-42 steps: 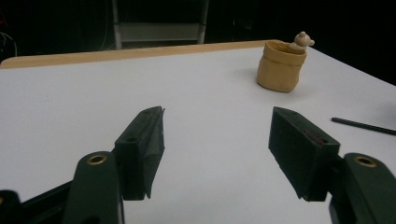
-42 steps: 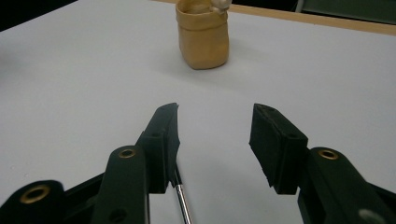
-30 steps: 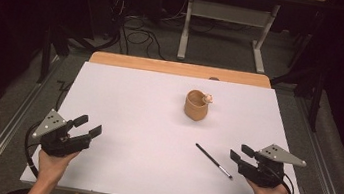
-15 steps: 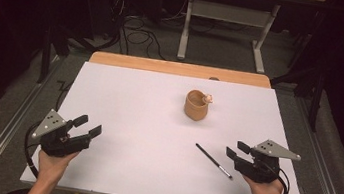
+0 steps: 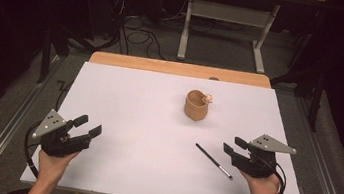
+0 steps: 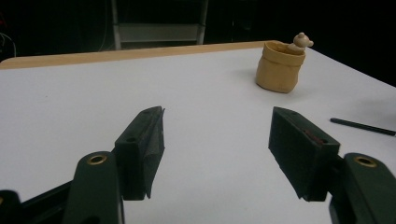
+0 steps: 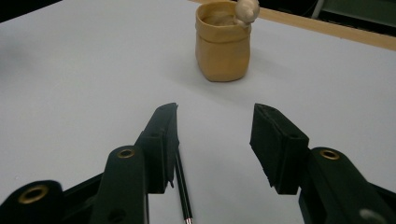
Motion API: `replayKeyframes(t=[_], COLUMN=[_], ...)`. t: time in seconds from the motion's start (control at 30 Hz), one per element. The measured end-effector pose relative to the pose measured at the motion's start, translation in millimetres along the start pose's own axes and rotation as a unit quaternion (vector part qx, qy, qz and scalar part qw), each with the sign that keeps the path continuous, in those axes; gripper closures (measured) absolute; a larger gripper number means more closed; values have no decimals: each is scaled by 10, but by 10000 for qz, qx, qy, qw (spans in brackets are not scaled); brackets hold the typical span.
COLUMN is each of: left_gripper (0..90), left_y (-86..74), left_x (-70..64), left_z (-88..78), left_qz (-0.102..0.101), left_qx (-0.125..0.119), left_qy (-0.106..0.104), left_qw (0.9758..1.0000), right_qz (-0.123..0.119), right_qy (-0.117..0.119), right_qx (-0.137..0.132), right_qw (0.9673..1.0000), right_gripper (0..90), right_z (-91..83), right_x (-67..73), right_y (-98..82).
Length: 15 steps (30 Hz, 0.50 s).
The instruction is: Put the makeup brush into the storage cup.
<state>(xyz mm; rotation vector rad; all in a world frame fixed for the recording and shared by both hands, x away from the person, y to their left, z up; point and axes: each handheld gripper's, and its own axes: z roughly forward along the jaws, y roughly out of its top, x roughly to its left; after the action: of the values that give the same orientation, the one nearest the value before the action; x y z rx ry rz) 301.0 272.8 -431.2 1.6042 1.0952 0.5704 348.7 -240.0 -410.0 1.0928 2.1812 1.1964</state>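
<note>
The pen [image 5: 214, 161] is lying flat on the white tabletop [image 5: 132, 112], slanting a little, just beside the right hand-held gripper [image 5: 230, 145]. In the right gripper view the pen [image 7: 182, 189] is peeking out under one jaw, so it is not sitting in the gap yet. The jaws are standing wide apart and holding nothing.

To pick the pen up well, I think the right hand-held gripper should be sliding a bit sideways until the pen is lying right in the middle of the gap, then going low and squeezing across the thin body.

The little tan pot [image 5: 196, 105] with a tiny bear on its rim is standing farther back, well apart from the pen.

The left hand-held gripper [image 5: 88, 125] is resting near the front left of the tabletop, jaws spread and empty, pointing toward the middle.
</note>
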Motion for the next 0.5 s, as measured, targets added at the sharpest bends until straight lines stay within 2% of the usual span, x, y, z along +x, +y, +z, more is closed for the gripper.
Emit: replayKeyframes(t=[0.5], left_gripper=[362], left_y=[-1], left_x=[-4], left_z=[3], left_qz=[7], left_qx=[14], left_qy=[-6], left_qw=[10000], right_qz=[-100], right_qy=[65], right_qx=[25], right_qw=[9999], right_gripper=[523], right_z=[88], right_x=[26], right_y=[104])
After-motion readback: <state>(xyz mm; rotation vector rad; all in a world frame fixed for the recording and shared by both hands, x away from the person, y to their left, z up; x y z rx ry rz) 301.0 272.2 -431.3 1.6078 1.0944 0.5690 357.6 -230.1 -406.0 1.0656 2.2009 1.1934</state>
